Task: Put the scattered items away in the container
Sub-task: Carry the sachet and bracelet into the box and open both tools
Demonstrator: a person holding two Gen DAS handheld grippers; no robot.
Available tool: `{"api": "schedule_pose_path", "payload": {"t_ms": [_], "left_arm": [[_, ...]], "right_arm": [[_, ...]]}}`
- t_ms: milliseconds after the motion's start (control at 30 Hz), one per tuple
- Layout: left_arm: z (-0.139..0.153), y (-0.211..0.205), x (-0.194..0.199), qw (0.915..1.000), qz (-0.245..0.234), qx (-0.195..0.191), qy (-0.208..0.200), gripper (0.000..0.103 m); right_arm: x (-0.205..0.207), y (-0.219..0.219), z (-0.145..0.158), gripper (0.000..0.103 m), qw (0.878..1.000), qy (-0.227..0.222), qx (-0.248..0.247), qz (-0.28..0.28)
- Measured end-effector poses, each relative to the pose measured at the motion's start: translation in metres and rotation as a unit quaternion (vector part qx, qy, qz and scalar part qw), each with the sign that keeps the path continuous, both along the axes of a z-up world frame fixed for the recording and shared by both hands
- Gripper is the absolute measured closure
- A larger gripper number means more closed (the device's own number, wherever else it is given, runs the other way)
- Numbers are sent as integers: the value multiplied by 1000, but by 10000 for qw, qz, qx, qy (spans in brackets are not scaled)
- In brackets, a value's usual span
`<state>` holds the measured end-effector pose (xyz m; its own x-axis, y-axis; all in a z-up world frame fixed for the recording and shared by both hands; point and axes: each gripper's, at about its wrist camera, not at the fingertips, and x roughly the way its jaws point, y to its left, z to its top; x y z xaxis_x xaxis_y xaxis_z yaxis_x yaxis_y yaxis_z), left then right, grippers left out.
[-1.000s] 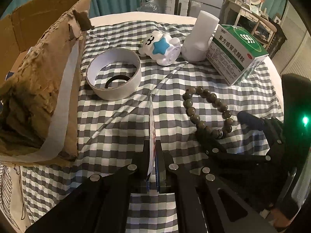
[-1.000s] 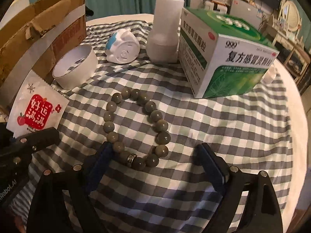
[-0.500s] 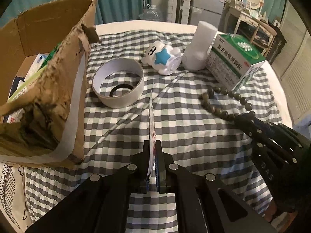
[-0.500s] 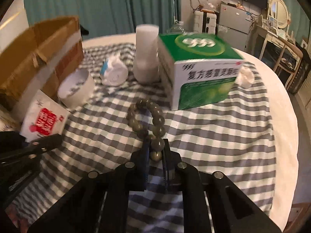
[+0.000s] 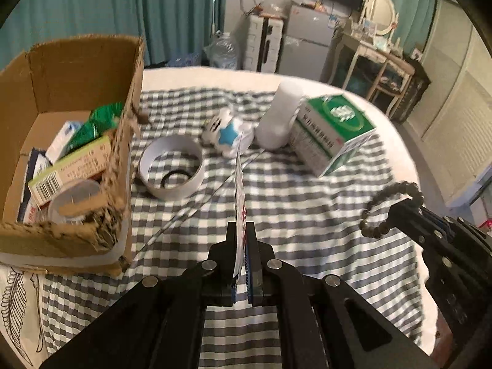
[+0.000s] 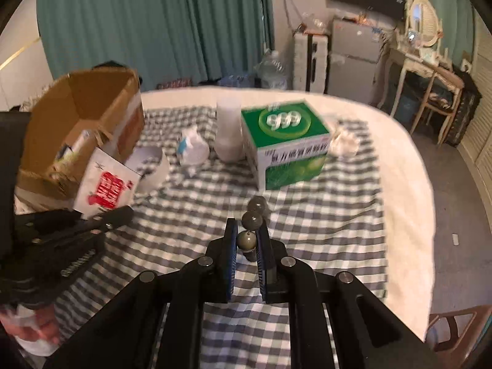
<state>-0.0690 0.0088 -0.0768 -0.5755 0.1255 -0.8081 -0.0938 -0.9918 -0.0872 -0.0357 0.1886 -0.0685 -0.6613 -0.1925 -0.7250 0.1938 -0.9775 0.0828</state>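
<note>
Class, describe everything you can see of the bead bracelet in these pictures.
The bead bracelet is a loop of round, dull olive-green beads, glossy like polished stone or wood. The right gripper is shut on it, one bead pinched between the blue pads. It hangs clear of the checked cloth, touching nothing else, on the opposite side from the cardboard box.

**What Could Not Be Made Out**

The lettering on the green medicine box [image 6: 284, 141] was smeared by motion blur. The bead bracelet [image 6: 249, 240] was largely hidden between the right gripper's [image 6: 247, 247] pads. The sachet [image 5: 239, 203] was seen edge-on only, its print concealed. The contents of the cardboard box [image 5: 123, 166] were partly masked by its torn wall, and a hand [image 6: 33, 332] was cut off at the frame's edge
</note>
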Motion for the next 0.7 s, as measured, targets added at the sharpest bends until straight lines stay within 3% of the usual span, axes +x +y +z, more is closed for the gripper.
{"api": "schedule_pose_path", "payload": {"t_ms": [233,467,700], "left_arm": [[53,-4,9,9973,-29,325,651,99],[109,-67,9,9875,467,753,1306,99],[111,-151,-5,9799,1329,562,1378,99]], "right_arm": [[14,-18,52,92,9994,342,-79,73],[-3,-68,110,92,9953,695,-304,601],[-45,-159,131,92,9868,645,-323,1448]]}}
